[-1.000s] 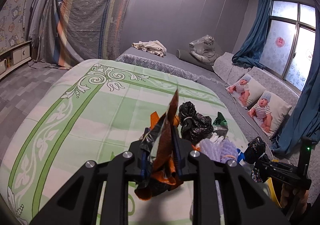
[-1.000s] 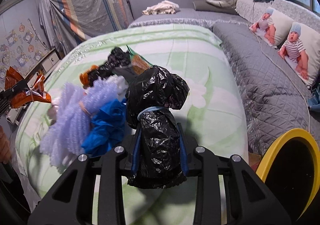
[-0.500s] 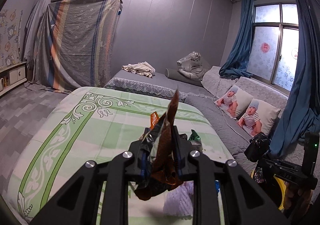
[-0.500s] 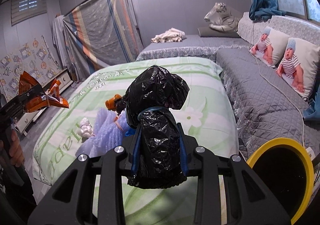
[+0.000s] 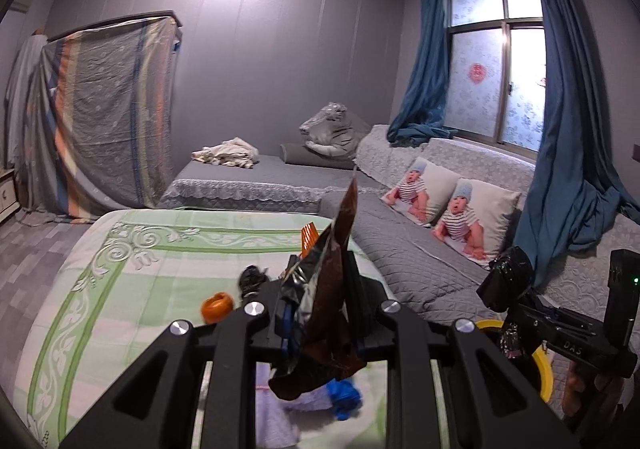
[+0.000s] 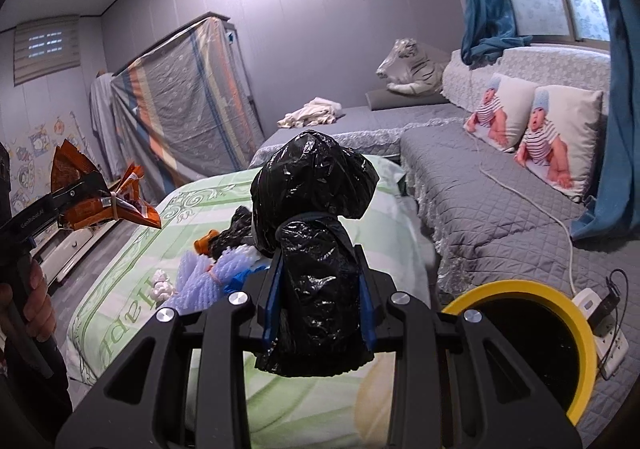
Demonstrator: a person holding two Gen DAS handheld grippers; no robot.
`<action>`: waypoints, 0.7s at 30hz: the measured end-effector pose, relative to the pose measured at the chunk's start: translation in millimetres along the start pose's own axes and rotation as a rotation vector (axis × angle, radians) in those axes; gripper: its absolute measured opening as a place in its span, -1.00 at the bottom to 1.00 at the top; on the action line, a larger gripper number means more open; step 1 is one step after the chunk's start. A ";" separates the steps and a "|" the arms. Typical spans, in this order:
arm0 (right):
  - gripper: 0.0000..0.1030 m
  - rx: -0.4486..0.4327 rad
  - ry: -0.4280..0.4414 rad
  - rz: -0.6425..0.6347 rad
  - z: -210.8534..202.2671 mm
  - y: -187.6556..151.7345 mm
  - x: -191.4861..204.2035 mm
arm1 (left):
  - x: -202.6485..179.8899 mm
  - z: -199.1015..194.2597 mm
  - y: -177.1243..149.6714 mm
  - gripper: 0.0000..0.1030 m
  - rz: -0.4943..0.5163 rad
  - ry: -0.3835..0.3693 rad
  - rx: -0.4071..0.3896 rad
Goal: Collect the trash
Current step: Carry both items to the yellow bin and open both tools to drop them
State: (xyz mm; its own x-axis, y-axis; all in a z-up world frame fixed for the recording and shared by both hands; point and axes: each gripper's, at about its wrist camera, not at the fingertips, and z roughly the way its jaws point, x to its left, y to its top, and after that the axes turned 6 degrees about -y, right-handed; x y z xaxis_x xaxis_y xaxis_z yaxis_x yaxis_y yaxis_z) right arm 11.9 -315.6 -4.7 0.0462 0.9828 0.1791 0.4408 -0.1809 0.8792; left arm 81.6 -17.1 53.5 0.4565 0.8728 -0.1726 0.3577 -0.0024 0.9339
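My left gripper (image 5: 320,313) is shut on a crumpled orange-brown snack wrapper (image 5: 332,289), held up above the green bed; the same wrapper (image 6: 100,197) shows at the left of the right wrist view. My right gripper (image 6: 318,289) is shut on a knotted black plastic bag (image 6: 314,233), also seen as the black bag (image 5: 506,281) at the right of the left wrist view. More trash lies on the bed: an orange piece (image 5: 216,306), a black bag (image 5: 250,277), lilac foam netting (image 6: 204,281), blue plastic (image 5: 342,401) and a white wad (image 6: 162,287). A yellow-rimmed black bin (image 6: 532,345) stands right of the bed.
The green patterned bed (image 5: 132,281) fills the lower left. A grey quilted platform (image 6: 492,201) with two baby-print pillows (image 6: 536,129) runs along the right, with a white cable and a power strip (image 6: 600,325) beside the bin. A covered wardrobe (image 5: 104,113) stands at the back left.
Both grippers have risen and pulled back from the trash pile, each keeping its load. The bin has come further into the right wrist view.
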 end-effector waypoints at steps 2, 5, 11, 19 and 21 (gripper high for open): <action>-0.42 -0.014 -0.024 0.013 -5.5 -0.1 -9.2 | -16.9 7.2 5.6 -0.61 0.017 -0.031 0.002; -0.42 -0.036 -0.065 0.036 -15.9 0.2 -27.5 | -41.8 19.9 11.4 -0.61 0.047 -0.073 0.010; -0.42 -0.087 -0.175 0.076 -35.0 -2.6 -64.1 | -94.8 54.8 14.5 -0.61 0.112 -0.186 0.040; -0.42 -0.113 -0.308 0.126 -50.6 -13.5 -111.1 | -152.0 102.2 -3.8 -0.60 0.136 -0.294 0.092; -0.42 -0.107 -0.326 0.138 -51.3 -16.2 -118.8 | -164.9 114.6 -9.1 -0.60 0.129 -0.325 0.109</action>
State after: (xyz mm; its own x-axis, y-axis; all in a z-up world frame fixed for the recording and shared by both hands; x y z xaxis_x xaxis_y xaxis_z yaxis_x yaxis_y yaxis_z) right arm -46.8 -431.5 -17.5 0.3896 0.9062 0.1644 0.3147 -0.2988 0.9009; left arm 96.5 -217.0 37.6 0.7326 0.6610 -0.1622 0.3570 -0.1702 0.9185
